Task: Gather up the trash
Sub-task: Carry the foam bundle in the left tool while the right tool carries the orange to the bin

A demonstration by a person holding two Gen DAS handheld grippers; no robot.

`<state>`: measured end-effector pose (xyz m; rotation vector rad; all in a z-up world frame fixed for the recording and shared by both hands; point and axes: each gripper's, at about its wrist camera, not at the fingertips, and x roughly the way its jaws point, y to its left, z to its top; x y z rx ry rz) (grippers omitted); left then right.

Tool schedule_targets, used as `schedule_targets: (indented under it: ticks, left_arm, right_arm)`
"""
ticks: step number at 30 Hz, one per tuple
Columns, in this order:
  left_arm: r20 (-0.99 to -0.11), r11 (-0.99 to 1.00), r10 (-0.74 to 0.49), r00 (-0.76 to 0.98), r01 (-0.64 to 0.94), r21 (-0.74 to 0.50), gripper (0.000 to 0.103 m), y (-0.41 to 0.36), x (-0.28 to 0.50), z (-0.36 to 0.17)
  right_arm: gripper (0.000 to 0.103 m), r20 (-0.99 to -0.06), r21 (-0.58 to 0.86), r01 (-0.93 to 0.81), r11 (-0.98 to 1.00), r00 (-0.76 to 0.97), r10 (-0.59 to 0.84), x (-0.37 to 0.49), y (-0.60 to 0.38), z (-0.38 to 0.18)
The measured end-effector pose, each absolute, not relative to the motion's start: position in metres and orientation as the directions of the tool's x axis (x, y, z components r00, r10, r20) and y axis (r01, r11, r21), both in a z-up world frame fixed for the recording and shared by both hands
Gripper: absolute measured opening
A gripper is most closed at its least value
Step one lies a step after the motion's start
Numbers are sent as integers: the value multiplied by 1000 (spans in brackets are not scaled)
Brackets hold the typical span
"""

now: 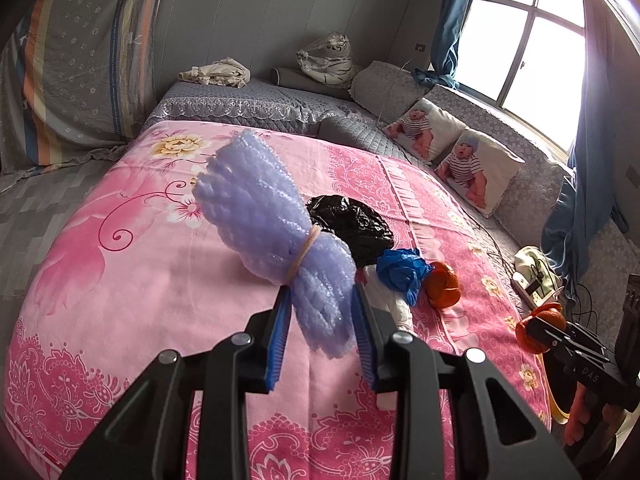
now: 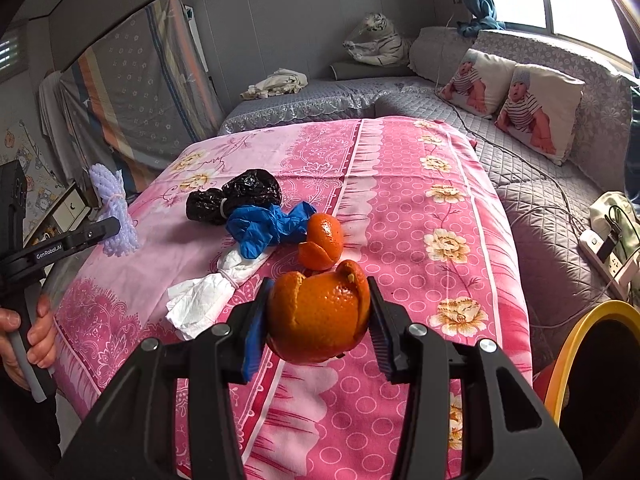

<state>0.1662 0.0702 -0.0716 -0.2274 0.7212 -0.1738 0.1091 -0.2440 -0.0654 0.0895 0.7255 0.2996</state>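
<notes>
Pink floral bedspread underfoot of both tools: right gripper clamped on dimpled orange peel, left gripper clamped on a banded purple foam-net bundle, both lifted clear. Yellow-rimmed bin sits at right, neither piece dropped yet. Farther on lie white tissue, second peel, crumpled blue glove, glossy black bag, all still to collect.

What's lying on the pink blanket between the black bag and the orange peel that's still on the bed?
A crumpled blue glove lies between the black bag and the loose orange peel, touching both; the right wrist view shows it best.
</notes>
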Motion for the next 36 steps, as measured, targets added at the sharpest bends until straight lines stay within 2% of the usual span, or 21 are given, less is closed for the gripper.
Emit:
schedule_targets:
  ticks: [22, 36]
  left_arm:
    - [-618, 948, -313, 721, 200, -246, 29, 21, 143, -61]
    - [-605, 915, -402, 687, 330, -233, 29, -33, 145, -50]
  right_arm:
    - [42, -626, 242, -127, 962, 737, 255, 89, -297, -66]
    - [42, -613, 255, -65, 965, 760, 213, 85, -329, -65]
